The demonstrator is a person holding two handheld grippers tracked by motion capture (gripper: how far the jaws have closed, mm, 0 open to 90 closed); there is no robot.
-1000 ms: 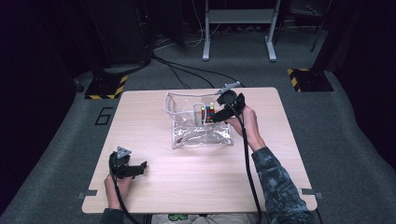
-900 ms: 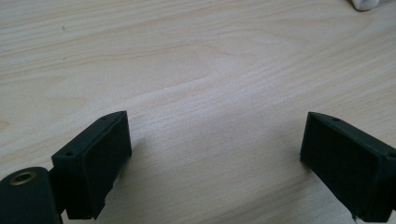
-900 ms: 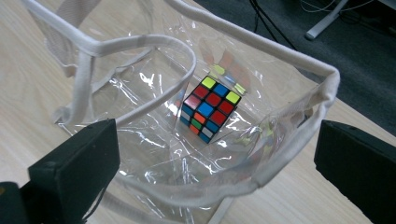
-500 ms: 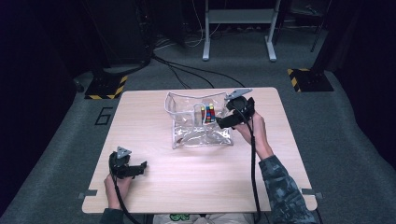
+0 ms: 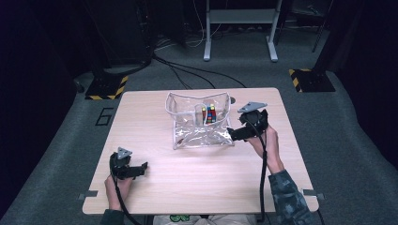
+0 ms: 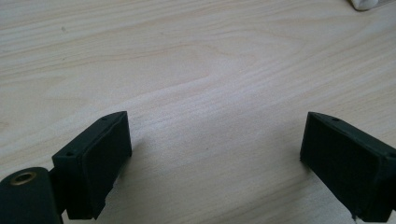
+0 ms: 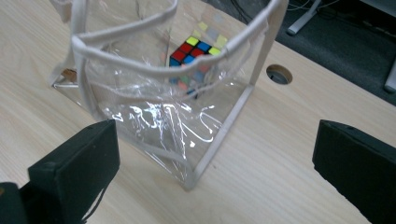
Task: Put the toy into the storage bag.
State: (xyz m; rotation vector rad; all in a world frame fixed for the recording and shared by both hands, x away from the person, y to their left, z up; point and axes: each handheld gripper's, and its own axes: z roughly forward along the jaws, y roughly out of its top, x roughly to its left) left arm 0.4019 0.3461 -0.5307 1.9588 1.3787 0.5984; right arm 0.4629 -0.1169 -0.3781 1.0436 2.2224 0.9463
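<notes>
A clear plastic bag with white trim stands open-topped at the middle of the table. A multicoloured puzzle cube rests inside it toward the back right, and through the bag's wall it looks like a cube with red, blue and yellow squares. My right gripper is open just outside the bag's near right corner. Its jaws stand wide apart on either side of that bag corner, touching nothing. My left gripper is open near the table's front left, over bare wood.
The light wood table has a round cable hole behind the bag. Dark floor with cables, a metal stand and hazard-striped feet lie beyond the far edge.
My right gripper has drawn back from the bag's top toward the near right, with its jaws open. The cube stays in the bag. The left gripper has not moved.
</notes>
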